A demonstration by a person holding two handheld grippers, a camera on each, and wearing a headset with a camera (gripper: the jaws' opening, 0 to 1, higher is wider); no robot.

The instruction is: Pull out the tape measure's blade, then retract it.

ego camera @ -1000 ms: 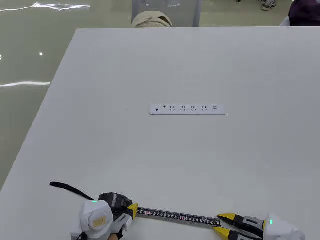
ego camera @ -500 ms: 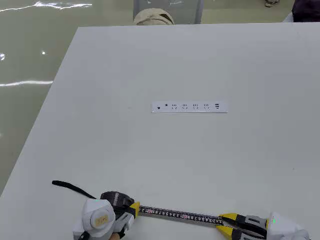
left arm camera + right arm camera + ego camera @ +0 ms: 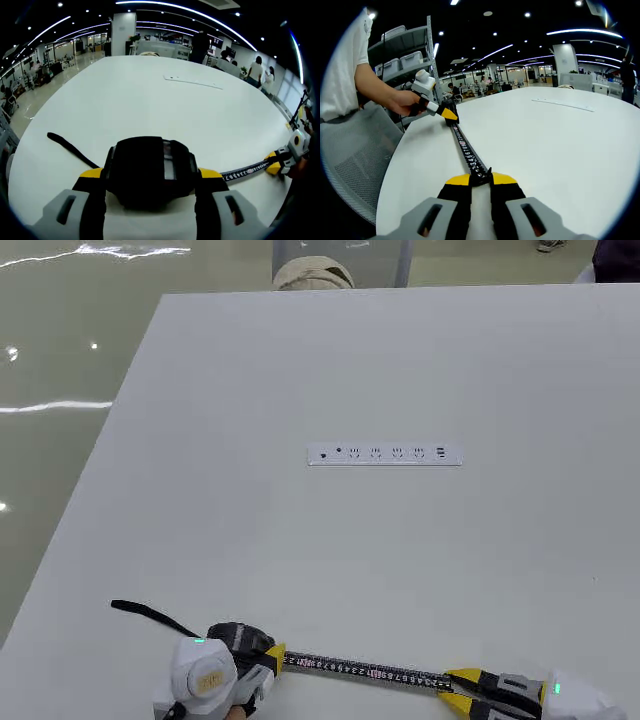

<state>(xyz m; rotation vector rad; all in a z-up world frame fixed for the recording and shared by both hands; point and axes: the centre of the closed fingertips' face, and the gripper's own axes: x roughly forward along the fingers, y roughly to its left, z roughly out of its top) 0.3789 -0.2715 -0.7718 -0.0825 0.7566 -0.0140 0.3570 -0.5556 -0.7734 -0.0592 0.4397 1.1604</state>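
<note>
Closest to us, at the near edge of the white tabletop (image 3: 400, 360), we hold the left claw (image 3: 150, 176) clamped around the black tape measure (image 3: 238, 637), one yellow-tipped jaw on each side of its case. The blade (image 3: 360, 671) is out of the case and runs to our right along the tabletop (its numbers read plainly in the right gripper view). We cannot tell whether it touches the surface. At its outer end the right claw (image 3: 480, 178) is pinched on the blade's tip, jaws nearly together with the blade between them. The two claws are well apart, joined by the stretched blade.

Just behind the tape measure, a black strap (image 3: 145, 615) trails from the case to the left and lies flat on the tabletop. Farther out, near the middle of the tabletop, lies a long white power strip (image 3: 384, 454), well apart from the tape measure and roughly parallel with the blade.

Beyond the tabletop's far edge we see a glossy greenish floor (image 3: 60, 350) with streaks of reflected light. In the right gripper view, metal shelving (image 3: 405, 52) with bins stands behind the left claw.
</note>
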